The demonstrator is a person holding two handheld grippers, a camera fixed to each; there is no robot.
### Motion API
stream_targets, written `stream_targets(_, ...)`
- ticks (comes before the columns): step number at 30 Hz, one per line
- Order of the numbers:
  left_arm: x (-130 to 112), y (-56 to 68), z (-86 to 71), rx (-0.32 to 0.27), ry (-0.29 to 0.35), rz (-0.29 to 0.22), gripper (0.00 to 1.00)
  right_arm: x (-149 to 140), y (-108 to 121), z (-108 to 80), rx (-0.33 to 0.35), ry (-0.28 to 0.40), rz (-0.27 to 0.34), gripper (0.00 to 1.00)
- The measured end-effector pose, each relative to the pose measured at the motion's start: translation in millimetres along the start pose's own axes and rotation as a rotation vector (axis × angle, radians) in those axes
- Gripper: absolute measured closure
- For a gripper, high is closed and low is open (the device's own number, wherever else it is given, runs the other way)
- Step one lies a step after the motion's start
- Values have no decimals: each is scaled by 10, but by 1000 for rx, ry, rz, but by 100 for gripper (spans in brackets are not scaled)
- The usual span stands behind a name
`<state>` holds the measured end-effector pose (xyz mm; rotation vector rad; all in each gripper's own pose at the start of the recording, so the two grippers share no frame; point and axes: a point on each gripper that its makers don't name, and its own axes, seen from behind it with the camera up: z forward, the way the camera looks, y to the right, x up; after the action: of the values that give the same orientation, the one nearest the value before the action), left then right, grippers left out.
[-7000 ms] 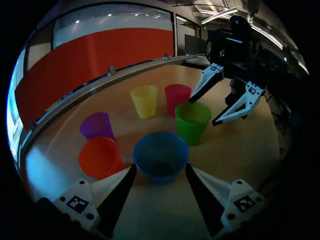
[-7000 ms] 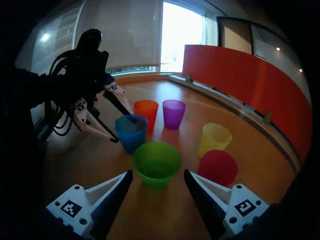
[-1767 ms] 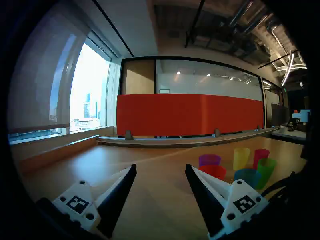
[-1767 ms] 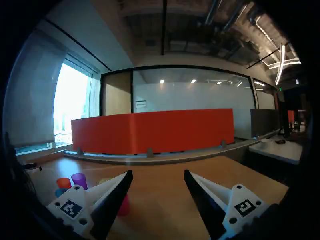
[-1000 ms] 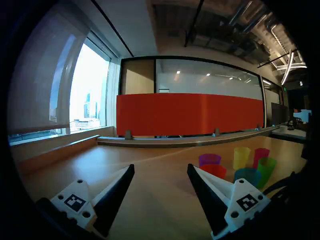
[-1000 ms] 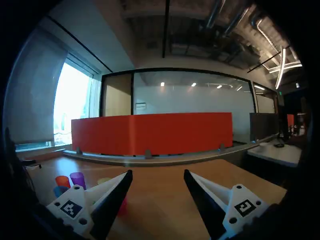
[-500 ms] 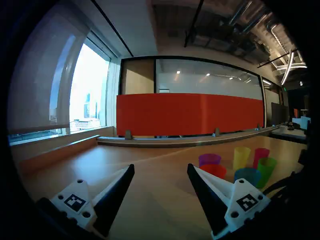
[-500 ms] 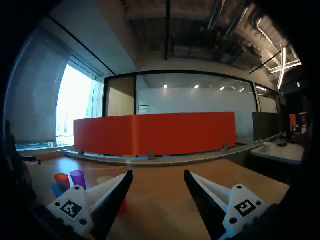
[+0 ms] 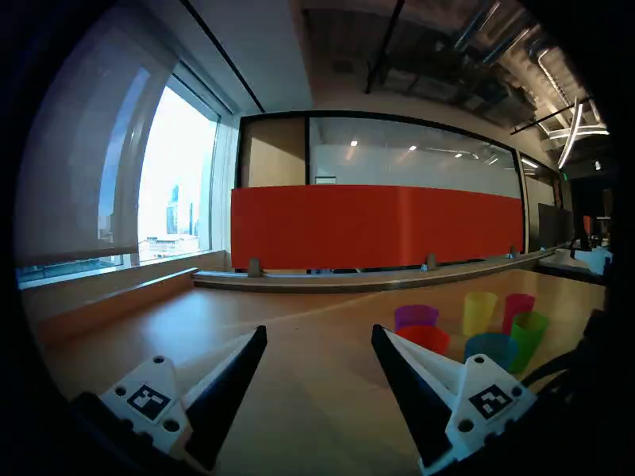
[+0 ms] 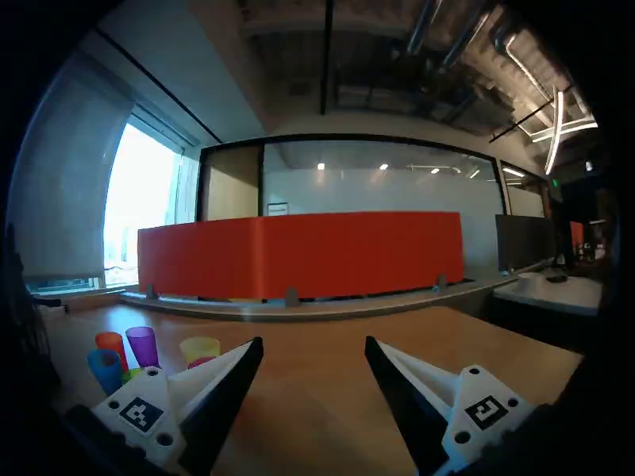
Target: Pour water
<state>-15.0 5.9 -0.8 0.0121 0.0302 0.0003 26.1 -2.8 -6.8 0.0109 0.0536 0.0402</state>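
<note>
In the left gripper view, the left gripper (image 9: 317,328) was held low over a wooden surface (image 9: 311,412), its jaws spread wide with only bare wood between them. Six plastic cups stood clustered to the right, beyond the right-hand finger: a purple cup (image 9: 415,316) and an orange cup (image 9: 425,339) on the near-left side of the group, a yellow cup (image 9: 479,310) and a red cup (image 9: 517,305) farther back, and a blue cup (image 9: 492,348) with a green cup (image 9: 529,334) just beside it at the right. The finger hid the lower parts of the orange and blue cups. Whether any cup held water could not be told. A long orange partition (image 9: 373,226) ran along the far edge of the surface, and a bright window (image 9: 171,198) stood at the left. In the right gripper view, the right gripper (image 10: 312,341) also hung low over the surface (image 10: 317,397), jaws likewise parted and holding nothing. The cups sat to the left of its left finger: the orange cup (image 10: 109,346), the purple cup (image 10: 144,345), the blue cup (image 10: 105,370) nearest, and the yellow cup (image 10: 199,349) partly behind the fingertip. The orange partition (image 10: 302,254) crossed the far side, and a white desk (image 10: 548,293) stood at the right.
</note>
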Motion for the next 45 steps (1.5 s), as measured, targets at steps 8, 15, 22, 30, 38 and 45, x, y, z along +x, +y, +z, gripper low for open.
stream_targets(8, -7, 1, -1, 0, 0, 0, 2, -168, 29, 16, -6, -28, -9, 1)
stream_targets(15, -8, -6, 3, 0, 0, 0, 2, -254, 20, 43, -10, -48, -25, 1)
stream_targets(22, -6, -7, 1, 0, 0, 0, 2, -262, 14, 54, -7, -52, -42, 1)
stream_targets(30, -1, -3, 7, 0, 0, 0, 2, -267, 21, 54, -7, -52, -41, 1)
stream_targets(38, 2, 0, 5, 0, 0, 0, 2, -259, 20, 52, -8, -53, -41, 1)
stream_targets(45, 1, 1, 4, 0, 0, 0, 2, -261, 15, 57, -6, -54, -41, 1)
